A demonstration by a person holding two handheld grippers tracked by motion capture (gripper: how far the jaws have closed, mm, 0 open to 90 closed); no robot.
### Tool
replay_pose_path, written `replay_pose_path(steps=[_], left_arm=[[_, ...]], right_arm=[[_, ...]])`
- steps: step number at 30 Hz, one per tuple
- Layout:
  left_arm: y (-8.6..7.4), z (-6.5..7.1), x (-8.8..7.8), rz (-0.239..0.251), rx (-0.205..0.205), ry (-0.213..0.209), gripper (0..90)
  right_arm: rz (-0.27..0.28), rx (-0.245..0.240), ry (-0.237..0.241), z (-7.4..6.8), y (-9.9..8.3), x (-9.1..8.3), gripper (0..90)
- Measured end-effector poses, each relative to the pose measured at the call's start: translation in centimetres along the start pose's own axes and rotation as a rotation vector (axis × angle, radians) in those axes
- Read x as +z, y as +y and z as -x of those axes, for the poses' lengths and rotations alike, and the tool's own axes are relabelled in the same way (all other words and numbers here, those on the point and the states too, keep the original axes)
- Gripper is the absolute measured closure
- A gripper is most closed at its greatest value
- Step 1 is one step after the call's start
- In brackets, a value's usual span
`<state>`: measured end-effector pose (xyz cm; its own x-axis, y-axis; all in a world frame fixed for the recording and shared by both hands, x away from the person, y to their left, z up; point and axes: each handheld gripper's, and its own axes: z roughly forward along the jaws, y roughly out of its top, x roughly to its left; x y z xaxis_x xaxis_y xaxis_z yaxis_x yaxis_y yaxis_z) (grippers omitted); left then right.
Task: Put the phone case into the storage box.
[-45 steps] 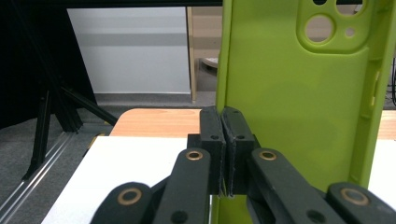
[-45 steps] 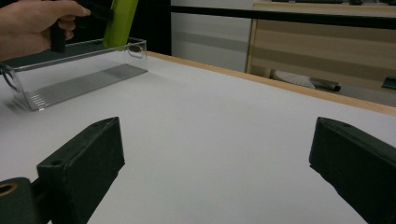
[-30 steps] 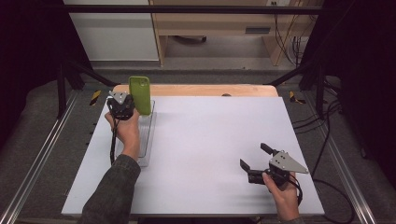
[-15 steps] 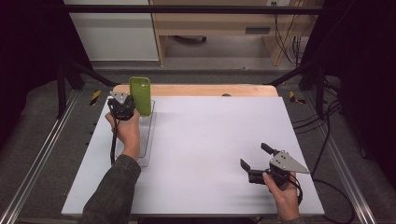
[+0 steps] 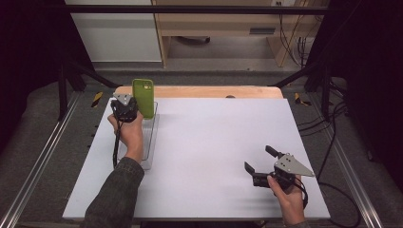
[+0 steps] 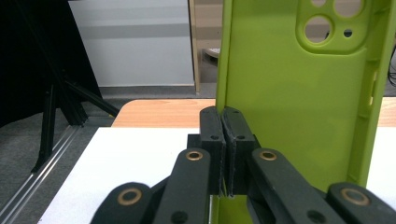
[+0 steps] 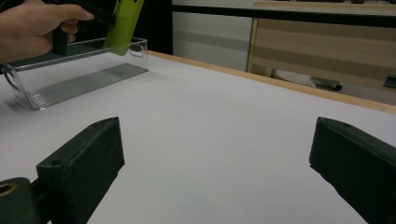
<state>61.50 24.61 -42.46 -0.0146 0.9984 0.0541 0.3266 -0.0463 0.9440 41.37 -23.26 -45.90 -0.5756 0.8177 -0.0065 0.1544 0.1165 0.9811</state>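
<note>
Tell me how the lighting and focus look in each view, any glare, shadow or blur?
High view: the white table is evenly lit, its surroundings fall dark, and the picture is slightly soft. Left gripper view: the green phone case is bright and fairly sharp, the near linkage softer. Right gripper view: the right gripper looks blurred up close; the clear tray catches faint glints.
</note>
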Motion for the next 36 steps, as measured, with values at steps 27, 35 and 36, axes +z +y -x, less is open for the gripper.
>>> replay_pose_path(steps=[27, 35, 36], left_arm=[[0.42, 0.20, 0.28, -0.026, 0.015, 0.018, 87.3], [0.50, 0.23, 0.48, -0.028, 0.014, 0.019, 87.3], [0.52, 0.25, 0.49, -0.028, 0.013, 0.020, 87.3]], right_arm=[[0.000, 0.001, 0.001, 0.02, 0.00, -0.02, 3.1], [-0.004, 0.000, 0.000, 0.03, -0.04, 0.02, 3.1], [-0.003, 0.001, 0.000, 0.05, -0.04, 0.00, 3.1]])
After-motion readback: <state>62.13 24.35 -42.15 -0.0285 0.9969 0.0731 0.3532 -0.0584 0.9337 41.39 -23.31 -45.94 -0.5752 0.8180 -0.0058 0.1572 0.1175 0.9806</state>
